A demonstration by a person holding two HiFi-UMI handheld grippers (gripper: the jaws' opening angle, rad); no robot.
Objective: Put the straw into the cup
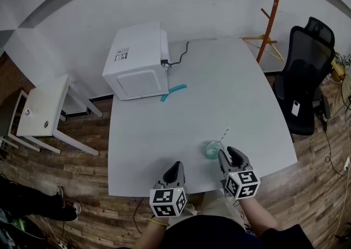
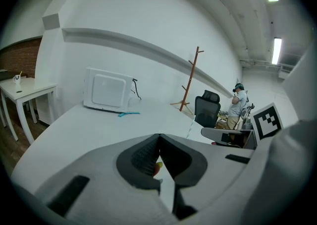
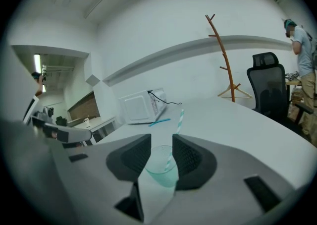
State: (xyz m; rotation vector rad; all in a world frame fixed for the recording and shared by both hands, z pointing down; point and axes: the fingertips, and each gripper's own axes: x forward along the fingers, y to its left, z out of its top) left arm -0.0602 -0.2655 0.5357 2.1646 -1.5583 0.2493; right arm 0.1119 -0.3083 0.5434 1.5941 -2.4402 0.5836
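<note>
On the tabletop [image 1: 219,89], the straw [image 1: 224,134] stands in the cup [image 1: 213,149] between the right tool's [image 1: 227,153] parted jaws; the left tool's [image 1: 176,167] jaws are pressed together.

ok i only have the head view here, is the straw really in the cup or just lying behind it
Observer: It is in. The right gripper view shows the straw standing inside the cup, its top leaning over the far rim.
Operator: is the right gripper squeezing the cup
Observer: No. The jaws of the right gripper stand apart with the cup between them, and the pads do not seem to press on it.
Operator: and the left one, holding anything
Observer: The left gripper view shows the left gripper with its jaws together at the tips and nothing clearly gripped.
</note>
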